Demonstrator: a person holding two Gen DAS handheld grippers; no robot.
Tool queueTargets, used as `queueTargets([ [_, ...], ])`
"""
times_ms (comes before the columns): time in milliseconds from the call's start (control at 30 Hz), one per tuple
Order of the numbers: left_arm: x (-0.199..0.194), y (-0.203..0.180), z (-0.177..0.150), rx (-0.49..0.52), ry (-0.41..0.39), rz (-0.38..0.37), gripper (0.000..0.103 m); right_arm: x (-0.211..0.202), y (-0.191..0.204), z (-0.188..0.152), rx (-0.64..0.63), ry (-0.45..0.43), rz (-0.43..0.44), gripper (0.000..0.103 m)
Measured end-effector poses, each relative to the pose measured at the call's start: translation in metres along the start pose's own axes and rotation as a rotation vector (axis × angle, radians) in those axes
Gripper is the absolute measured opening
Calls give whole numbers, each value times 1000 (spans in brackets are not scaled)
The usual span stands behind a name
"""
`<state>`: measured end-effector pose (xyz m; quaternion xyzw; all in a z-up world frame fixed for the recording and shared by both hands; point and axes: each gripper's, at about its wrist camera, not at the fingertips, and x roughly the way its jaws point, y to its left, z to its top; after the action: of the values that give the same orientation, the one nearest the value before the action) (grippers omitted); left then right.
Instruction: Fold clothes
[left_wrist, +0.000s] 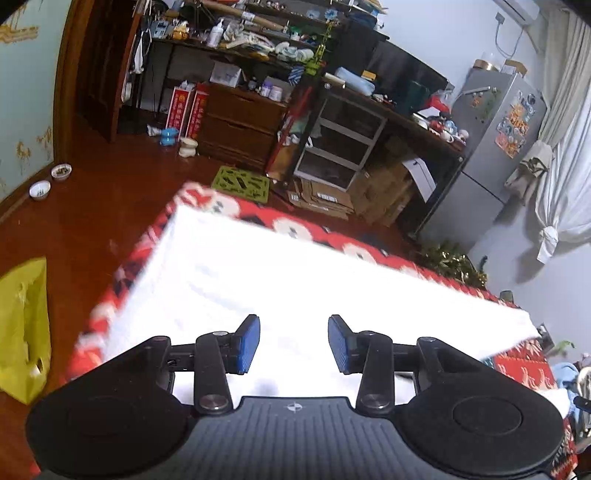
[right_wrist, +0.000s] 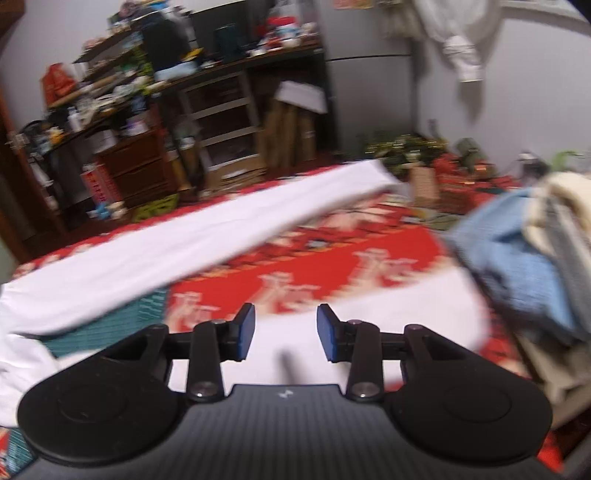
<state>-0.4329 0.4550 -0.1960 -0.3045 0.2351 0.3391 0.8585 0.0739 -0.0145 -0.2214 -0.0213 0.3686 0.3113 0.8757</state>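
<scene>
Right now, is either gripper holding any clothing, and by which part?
Nothing is held: left gripper and right gripper are both open above the white garment.

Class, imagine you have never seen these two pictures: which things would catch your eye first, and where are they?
The bright white cloth dominates, spread across the red patterned cover. Next come the blue-padded open grippers, left gripper and right gripper, low in each view. A heap of blue and cream clothes sits at the right wrist view's right edge.

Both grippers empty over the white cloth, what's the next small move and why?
Probably lower the left gripper onto the near edge of the white cloth and close. Both it and the right gripper are open with nothing between them, and the cloth lies flat, only partly folded.
</scene>
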Motion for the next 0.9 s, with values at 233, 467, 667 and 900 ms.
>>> queueTargets([
  [233, 13, -44, -41, -42, 69, -73, 40, -24, -87, -34, 122, -11, -156, 41],
  [467, 35, -105, -59, 3, 152, -194, 40, 3, -123, -35, 173, -37, -182, 41],
  [667, 66, -173, -85, 3, 315, -369, 42, 43, -120, -20, 93, -7, -194, 40],
  [900, 109, -245, -107, 125, 444, -451, 42, 55, -118, -20, 75, 27, -162, 4],
])
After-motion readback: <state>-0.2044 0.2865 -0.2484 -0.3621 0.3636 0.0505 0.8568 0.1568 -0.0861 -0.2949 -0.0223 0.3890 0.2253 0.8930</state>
